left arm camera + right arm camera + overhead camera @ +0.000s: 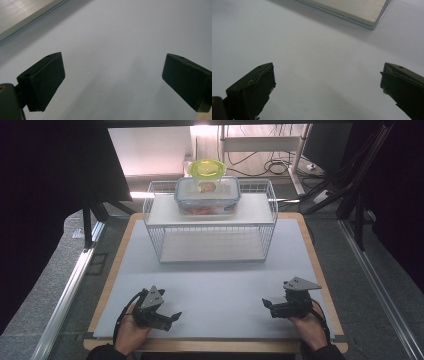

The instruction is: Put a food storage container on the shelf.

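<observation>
Both grippers, left (167, 317) and right (272, 307), rest on the bench (220, 290) with jaws spread, empty. Well beyond, a clear box (207, 195) sits atop the wire rack (212, 227), green bowl (207, 168) just behind. Probably stiff, slick, fairly light; grip its short sides.

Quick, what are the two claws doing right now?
Left gripper: open, holding nothing, over the mat.
Right gripper: open, holding nothing, over the mat.
</observation>
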{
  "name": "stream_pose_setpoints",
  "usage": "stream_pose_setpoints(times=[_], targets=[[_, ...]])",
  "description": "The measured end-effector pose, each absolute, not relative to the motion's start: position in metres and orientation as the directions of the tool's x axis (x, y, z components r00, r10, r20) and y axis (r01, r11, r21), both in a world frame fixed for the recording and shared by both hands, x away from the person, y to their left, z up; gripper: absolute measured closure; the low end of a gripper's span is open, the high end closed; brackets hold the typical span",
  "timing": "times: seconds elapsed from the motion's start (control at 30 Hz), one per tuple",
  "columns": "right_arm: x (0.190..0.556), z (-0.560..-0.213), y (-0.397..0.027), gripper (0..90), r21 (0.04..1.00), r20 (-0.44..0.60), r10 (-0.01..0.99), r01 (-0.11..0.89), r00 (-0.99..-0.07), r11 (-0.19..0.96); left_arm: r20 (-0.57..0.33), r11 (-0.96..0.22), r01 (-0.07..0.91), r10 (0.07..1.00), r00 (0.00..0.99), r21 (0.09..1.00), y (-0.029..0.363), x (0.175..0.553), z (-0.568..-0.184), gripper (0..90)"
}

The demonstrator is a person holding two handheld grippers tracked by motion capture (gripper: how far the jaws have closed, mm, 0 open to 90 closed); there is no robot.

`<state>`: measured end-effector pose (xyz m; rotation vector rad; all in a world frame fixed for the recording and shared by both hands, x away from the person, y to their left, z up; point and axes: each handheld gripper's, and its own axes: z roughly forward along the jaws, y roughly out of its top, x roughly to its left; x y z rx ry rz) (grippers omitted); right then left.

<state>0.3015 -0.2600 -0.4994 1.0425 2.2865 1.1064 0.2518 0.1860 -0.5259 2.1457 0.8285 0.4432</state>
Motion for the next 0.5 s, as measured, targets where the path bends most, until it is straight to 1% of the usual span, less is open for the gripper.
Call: stream_pose_setpoints(times=[0.33, 0.5], targets=[[0.306, -0.511, -0.257, 0.0, 0.726, -0.032, 0.752, 0.503, -0.658, 0.47, 0.046, -0.495, 0.415, 0.682, 0.73, 0.764, 0.185, 0.252, -0.527, 4.3], [0.306, -0.512, -0.256, 0.0, 0.724, -0.025, 0.755, 0.509, -0.656, 0.465, 0.051, -0.495, 0.409, 0.683, 0.729, 0.767, 0.185, 0.252, -0.526, 4.3]])
